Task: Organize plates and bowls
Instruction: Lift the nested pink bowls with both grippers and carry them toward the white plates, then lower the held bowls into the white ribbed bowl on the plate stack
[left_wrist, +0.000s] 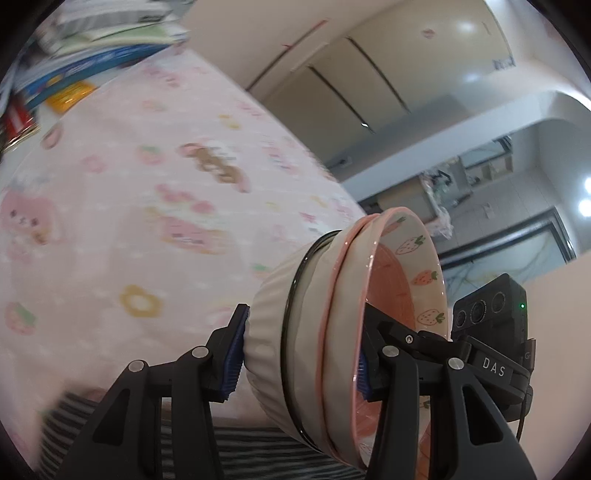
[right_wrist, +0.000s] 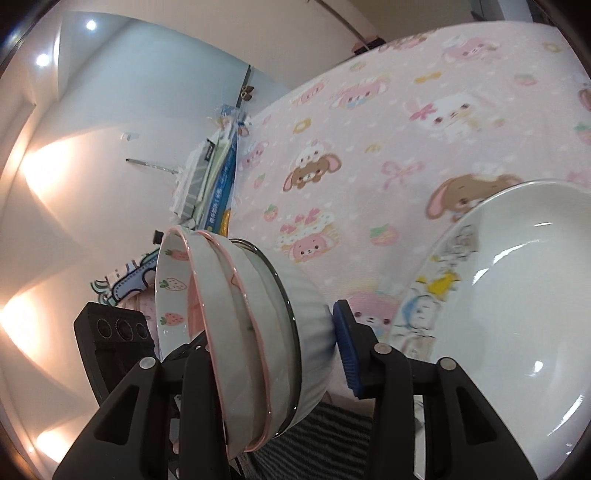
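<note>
Slippage is the risk: 3 nested bowls (left_wrist: 332, 314), tilted on edge above the pink table (left_wrist: 129, 184), hang clamped between both tools (left_wrist: 299, 354) (right_wrist: 273, 339); loosened pads could drop them.

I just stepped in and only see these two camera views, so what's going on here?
A person is holding a stack of nested bowls between two handheld grippers. The left gripper and the right gripper each clamp it, one of the fingers inside the top strawberry bowl and one against the ribbed white bottom bowl. The stack is tipped on its side above the pink tablecloth; a large white plate sits nearby.
</note>
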